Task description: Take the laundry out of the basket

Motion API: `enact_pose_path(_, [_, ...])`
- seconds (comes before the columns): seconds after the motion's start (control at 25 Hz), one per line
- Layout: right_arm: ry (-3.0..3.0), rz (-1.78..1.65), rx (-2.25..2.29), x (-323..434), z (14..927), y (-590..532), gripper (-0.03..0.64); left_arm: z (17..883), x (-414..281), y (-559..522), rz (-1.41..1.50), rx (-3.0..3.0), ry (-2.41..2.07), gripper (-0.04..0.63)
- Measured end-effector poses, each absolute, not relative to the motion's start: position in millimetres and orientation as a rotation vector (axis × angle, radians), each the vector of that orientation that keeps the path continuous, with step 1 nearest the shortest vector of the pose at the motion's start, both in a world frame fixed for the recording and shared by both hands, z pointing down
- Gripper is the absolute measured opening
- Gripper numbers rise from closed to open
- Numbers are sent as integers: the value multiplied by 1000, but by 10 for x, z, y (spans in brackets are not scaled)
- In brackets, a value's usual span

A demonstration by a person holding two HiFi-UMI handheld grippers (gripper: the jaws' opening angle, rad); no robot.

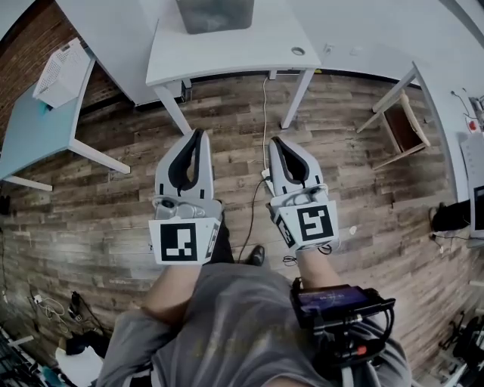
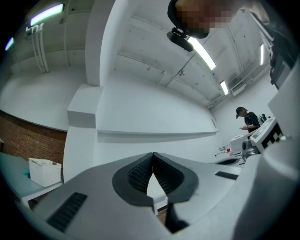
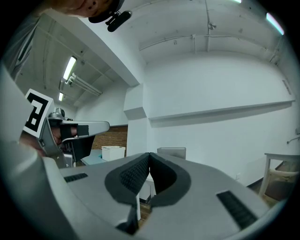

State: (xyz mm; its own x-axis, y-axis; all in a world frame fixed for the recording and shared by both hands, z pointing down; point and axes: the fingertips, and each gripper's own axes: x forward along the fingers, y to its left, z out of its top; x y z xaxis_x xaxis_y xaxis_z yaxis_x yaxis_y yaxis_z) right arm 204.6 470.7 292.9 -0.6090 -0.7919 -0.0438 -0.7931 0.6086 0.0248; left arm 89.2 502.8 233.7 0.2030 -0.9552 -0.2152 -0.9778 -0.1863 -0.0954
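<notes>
In the head view a white latticed basket stands on a light blue table at the far left; no laundry shows in it from here. The same basket appears low on the left in the left gripper view and small in the right gripper view. My left gripper and right gripper are held side by side above the wooden floor, pointing at a white table. Both are shut, tips touching, with nothing between the jaws.
A white table straight ahead carries a grey bin. A cable runs across the floor under it. A wooden chair stands at the right beside another white table. A person stands far off.
</notes>
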Motion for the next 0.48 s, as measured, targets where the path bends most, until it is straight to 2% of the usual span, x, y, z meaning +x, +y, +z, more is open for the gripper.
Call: enact_pose_path(0.48, [2755, 88, -1442, 1098, 2867, 3334, 8, 2384, -94, 3644, 234, -2301, 1816, 8])
